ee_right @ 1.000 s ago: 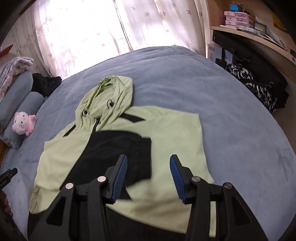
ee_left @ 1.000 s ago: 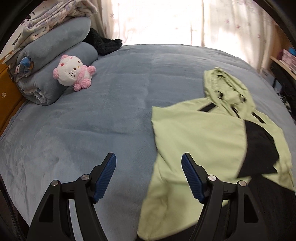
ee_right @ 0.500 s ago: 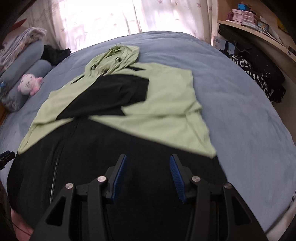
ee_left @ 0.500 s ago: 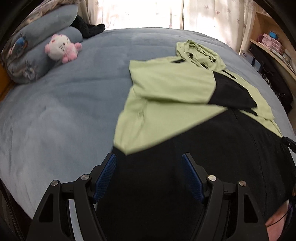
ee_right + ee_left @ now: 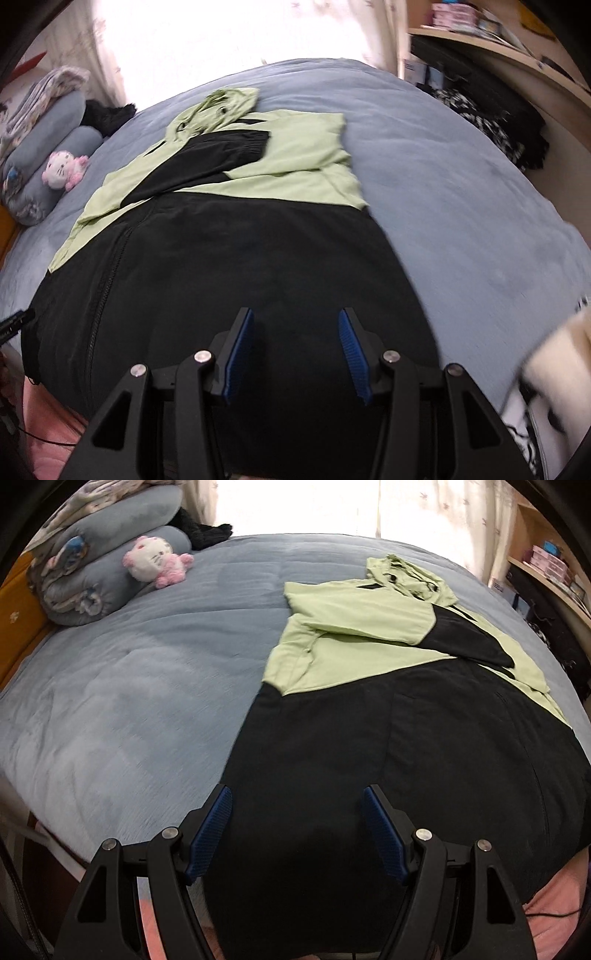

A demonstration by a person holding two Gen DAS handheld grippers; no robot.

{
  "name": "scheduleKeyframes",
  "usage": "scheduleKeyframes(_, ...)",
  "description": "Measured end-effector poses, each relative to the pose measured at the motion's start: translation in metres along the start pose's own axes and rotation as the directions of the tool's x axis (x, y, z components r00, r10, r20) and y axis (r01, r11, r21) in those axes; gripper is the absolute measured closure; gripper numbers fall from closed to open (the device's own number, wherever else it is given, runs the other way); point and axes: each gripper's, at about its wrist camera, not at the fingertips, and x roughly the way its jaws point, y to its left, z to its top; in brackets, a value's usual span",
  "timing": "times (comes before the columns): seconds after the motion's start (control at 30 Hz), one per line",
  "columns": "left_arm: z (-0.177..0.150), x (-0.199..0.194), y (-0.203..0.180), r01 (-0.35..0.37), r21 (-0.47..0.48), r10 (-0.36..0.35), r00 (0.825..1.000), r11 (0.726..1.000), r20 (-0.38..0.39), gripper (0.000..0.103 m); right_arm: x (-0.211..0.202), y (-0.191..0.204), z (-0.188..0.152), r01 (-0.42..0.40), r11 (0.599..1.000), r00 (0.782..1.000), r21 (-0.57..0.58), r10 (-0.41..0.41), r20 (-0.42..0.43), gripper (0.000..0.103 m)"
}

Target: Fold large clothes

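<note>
Left wrist view: left gripper point(image 5: 297, 830) at the bottom centre, blue-padded fingers point(image 5: 212, 829) spread wide, nothing between them, poised over the black lower part of the jacket point(image 5: 388, 746). Spread flat on the grey-blue bed point(image 5: 140, 701), filling the centre and right of the frame: black lower body toward the bottom, light green upper part point(image 5: 343, 646) toward the upper right, with a black sleeve end point(image 5: 465, 638) folded across it and the green hood point(image 5: 410, 578) farthest up. In the upper left, rolled grey bedding point(image 5: 107, 576) with a pink-and-white plush toy point(image 5: 155, 563) leaning against it. Bright curtains point(image 5: 443, 513) along the top, wooden shelving point(image 5: 546, 572) at the right edge. Pink fabric point(image 5: 554, 897) at the lower right edge.

Right wrist view: right gripper point(image 5: 295, 354) at the bottom centre, fingers point(image 5: 352, 354) released, narrower apart than the left pair, empty, above the black hem region of the same jacket point(image 5: 240, 280). Zipper line running down the left of the black panel. Green upper part point(image 5: 306, 155) and hood point(image 5: 218, 107) in the upper middle, black sleeve point(image 5: 210, 162) lying across the green. Plush toy point(image 5: 64, 170) and bedding rolls point(image 5: 48, 147) at the left edge. Dark patterned items point(image 5: 491, 122) under the shelf at the upper right, blurred. A blurred white and black shape point(image 5: 546, 387) at the lower right, not identifiable.
</note>
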Motion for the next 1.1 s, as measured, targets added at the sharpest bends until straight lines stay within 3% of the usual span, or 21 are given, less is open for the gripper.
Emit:
scheduleKeyframes(0.1, -0.007, -0.004, 0.012, 0.005, -0.054, -0.005, 1.000, 0.999, -0.002, 0.031, -0.012, -0.020, -0.007, -0.007, 0.998, 1.000, 0.061, 0.006, 0.006, 0.044)
scheduleKeyframes(0.43, -0.025, -0.002, 0.037, 0.012, -0.074, -0.014, 0.999, 0.997, -0.035, 0.031, -0.021, -0.061, -0.031, 0.066, 0.991, 0.997, 0.116, -0.062, -0.039, 0.043)
scheduleKeyframes(0.77, -0.030, 0.002, 0.054, 0.114, -0.123, -0.121, 0.991, 0.986, -0.050, 0.031, -0.014, -0.073, -0.040, -0.053, 0.990, 0.997, 0.134, 0.060, -0.048, 0.043)
scheduleKeyframes(0.93, -0.035, 0.003, 0.062, 0.144, -0.150, -0.154, 0.986, 0.978, -0.059, 0.030, -0.011, -0.069, -0.043, -0.107, 0.987, 0.992, 0.121, 0.115, -0.060, 0.059)
scheduleKeyframes(1.03, -0.036, 0.008, 0.062, 0.160, -0.154, -0.172, 0.983, 0.975, -0.066, 0.027, -0.013, -0.065, -0.043, -0.130, 0.986, 0.989, 0.105, 0.137, -0.062, 0.081)
scheduleKeyframes(1.1, -0.035, 0.010, 0.058, 0.172, -0.140, -0.183, 0.980, 0.975, -0.074, 0.021, -0.015, -0.062, -0.043, -0.143, 0.985, 0.987, 0.099, 0.149, -0.062, 0.087)
